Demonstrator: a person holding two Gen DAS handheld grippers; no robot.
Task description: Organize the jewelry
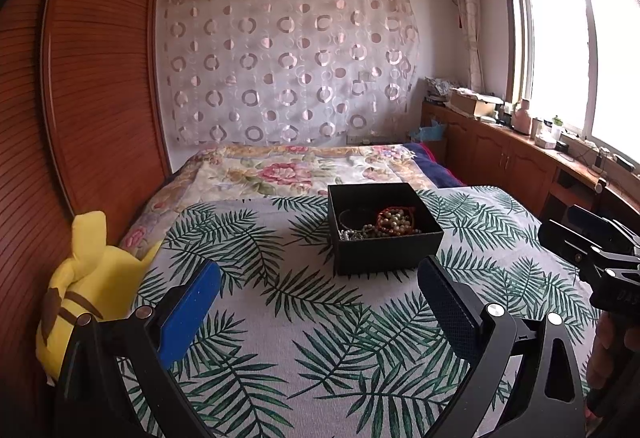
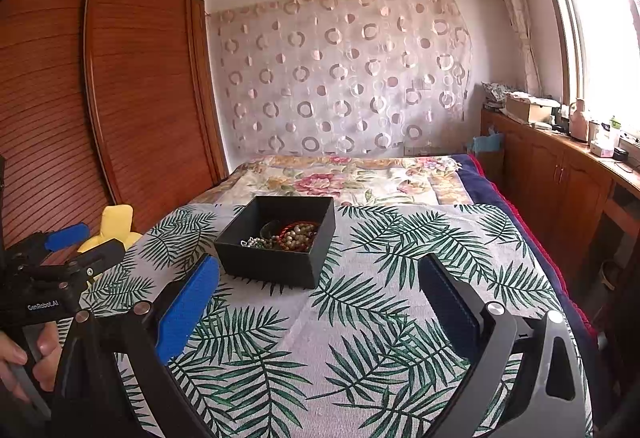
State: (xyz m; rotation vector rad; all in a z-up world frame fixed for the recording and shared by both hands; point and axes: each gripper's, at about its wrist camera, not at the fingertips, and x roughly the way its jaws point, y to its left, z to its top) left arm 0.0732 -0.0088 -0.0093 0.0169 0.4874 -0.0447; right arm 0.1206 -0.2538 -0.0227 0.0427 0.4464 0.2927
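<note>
A black open box (image 1: 386, 256) stands on the leaf-print cloth (image 1: 304, 338) on the bed. It holds a heap of jewelry (image 1: 394, 220): pearl beads, a red bead strand, a silvery chain and a dark bangle. The box also shows in the right wrist view (image 2: 276, 262), with the jewelry (image 2: 298, 234) inside. My left gripper (image 1: 320, 278) is open and empty, a little in front of the box. My right gripper (image 2: 320, 274) is open and empty, just in front of the box. Each gripper shows at the edge of the other's view: the right (image 1: 576, 234) and the left (image 2: 86, 240).
A yellow plush toy (image 1: 86, 290) lies at the bed's left edge against a wooden wardrobe (image 1: 92, 77). A floral quilt (image 1: 288, 167) covers the far half of the bed. A wooden cabinet (image 2: 560, 173) with clutter runs along the right wall under the window.
</note>
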